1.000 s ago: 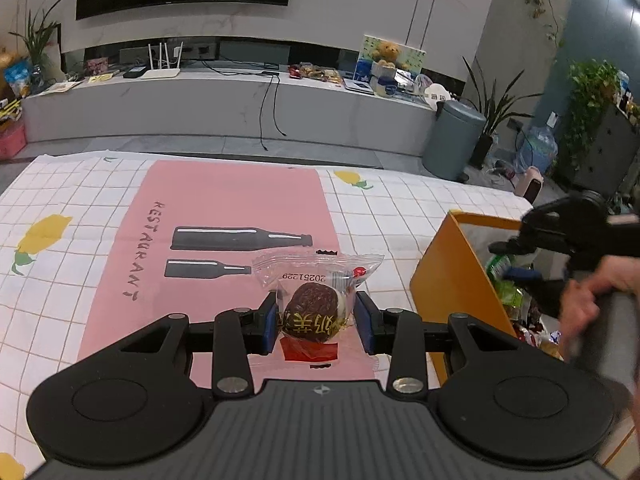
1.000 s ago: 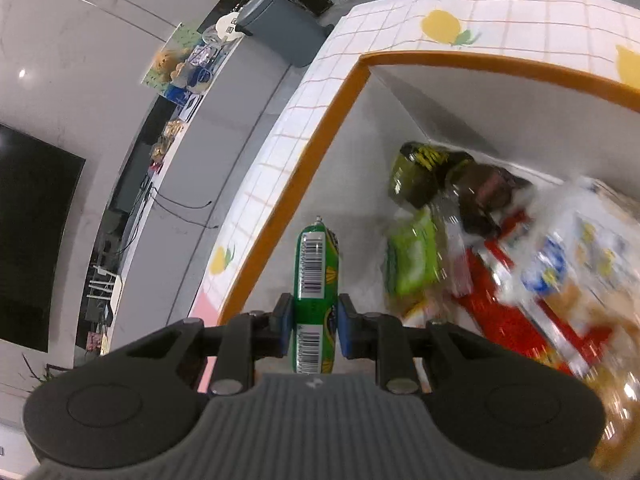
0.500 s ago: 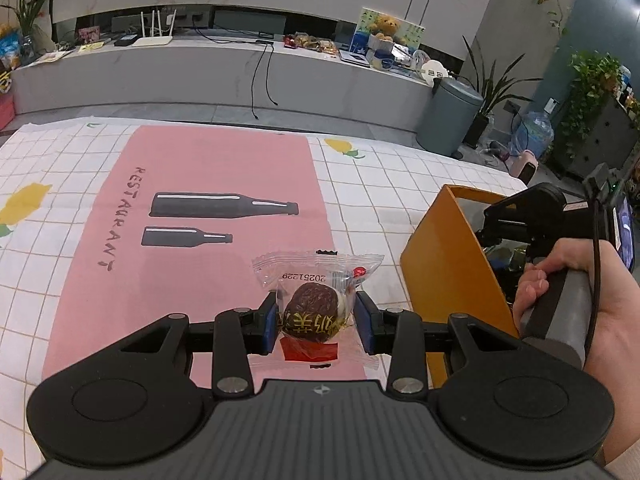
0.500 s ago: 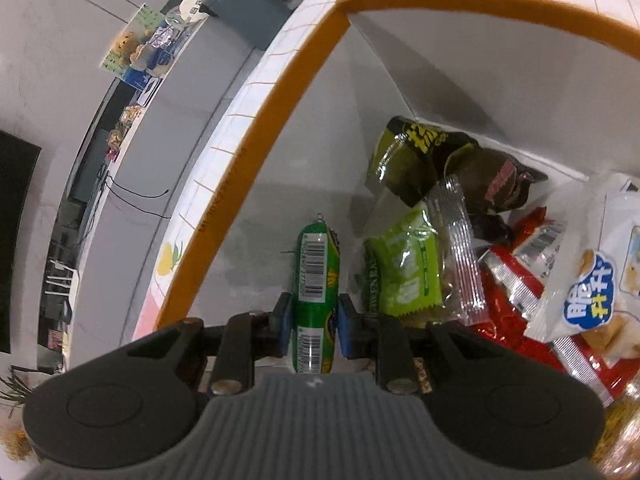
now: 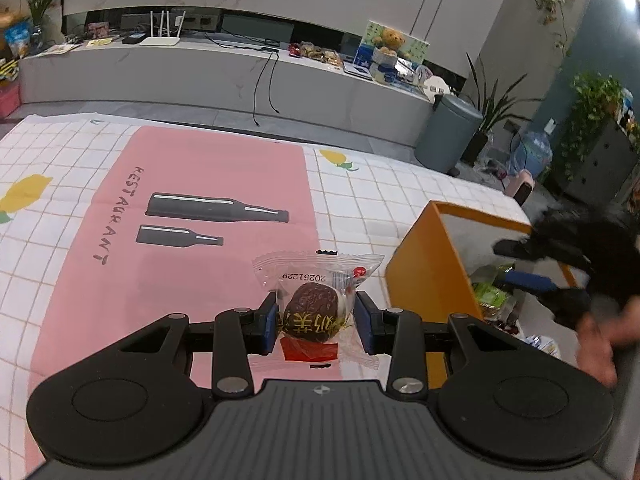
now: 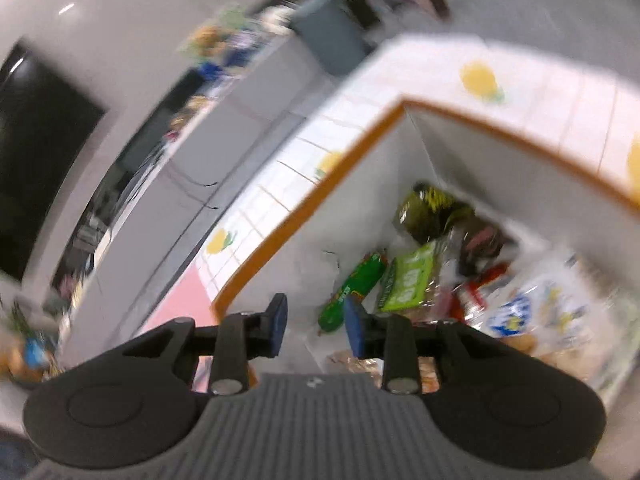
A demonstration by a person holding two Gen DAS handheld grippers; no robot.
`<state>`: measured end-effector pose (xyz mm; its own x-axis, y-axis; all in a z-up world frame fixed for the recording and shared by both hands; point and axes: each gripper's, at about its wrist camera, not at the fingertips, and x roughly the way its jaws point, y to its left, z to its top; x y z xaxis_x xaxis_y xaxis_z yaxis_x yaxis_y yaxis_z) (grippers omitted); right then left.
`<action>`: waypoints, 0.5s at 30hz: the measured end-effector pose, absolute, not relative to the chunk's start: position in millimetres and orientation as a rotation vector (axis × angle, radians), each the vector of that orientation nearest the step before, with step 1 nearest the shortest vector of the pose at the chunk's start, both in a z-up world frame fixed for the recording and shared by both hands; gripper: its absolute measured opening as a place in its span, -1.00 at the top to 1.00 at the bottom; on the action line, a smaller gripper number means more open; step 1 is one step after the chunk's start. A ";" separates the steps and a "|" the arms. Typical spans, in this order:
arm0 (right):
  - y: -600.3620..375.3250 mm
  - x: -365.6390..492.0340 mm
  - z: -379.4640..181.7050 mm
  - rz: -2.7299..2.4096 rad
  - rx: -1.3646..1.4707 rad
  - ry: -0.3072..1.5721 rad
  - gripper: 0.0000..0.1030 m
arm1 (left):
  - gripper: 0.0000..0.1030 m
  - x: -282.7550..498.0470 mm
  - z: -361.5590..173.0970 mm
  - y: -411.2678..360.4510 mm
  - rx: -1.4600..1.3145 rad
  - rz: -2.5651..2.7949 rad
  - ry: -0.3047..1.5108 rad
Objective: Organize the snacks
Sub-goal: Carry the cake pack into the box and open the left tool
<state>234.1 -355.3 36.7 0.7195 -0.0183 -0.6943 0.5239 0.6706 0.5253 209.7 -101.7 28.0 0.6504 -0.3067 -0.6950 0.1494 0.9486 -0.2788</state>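
Note:
My left gripper [image 5: 316,320] is shut on a clear-wrapped round brown snack [image 5: 314,312], held over the pink mat [image 5: 200,240]. To its right stands the orange box [image 5: 424,272], with the blurred right gripper [image 5: 520,264] above its inside. In the right wrist view the right gripper [image 6: 316,324] hangs over the near corner of the orange box [image 6: 304,216]. Its jaws are opening and its pads press on nothing. The green sausage stick [image 6: 352,292] lies loose on the box floor below, slanted, beside the other packs.
The box holds several packs: a light green pack [image 6: 412,280], a dark yellow-printed bag [image 6: 432,208] and a white and blue bag [image 6: 536,312]. A checked tablecloth [image 5: 380,200] covers the table. A person's hand [image 5: 600,340] grips the right tool. A grey bin [image 5: 448,132] stands beyond the table.
The right gripper has let go of the green sausage stick, which now lies in the box, and has risen and rolled. The left gripper still holds the wrapped snack.

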 end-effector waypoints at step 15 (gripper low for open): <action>-359.2 91.4 88.3 -0.286 0.413 0.469 -0.07 | 0.16 179.3 49.2 -147.0 -0.096 -0.267 0.709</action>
<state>91.4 -359.2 88.3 0.8553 -0.1706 -0.4893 0.3567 0.8787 0.3173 179.3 -147.0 49.2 0.7266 -0.2739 -0.6301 0.2088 0.9618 -0.1772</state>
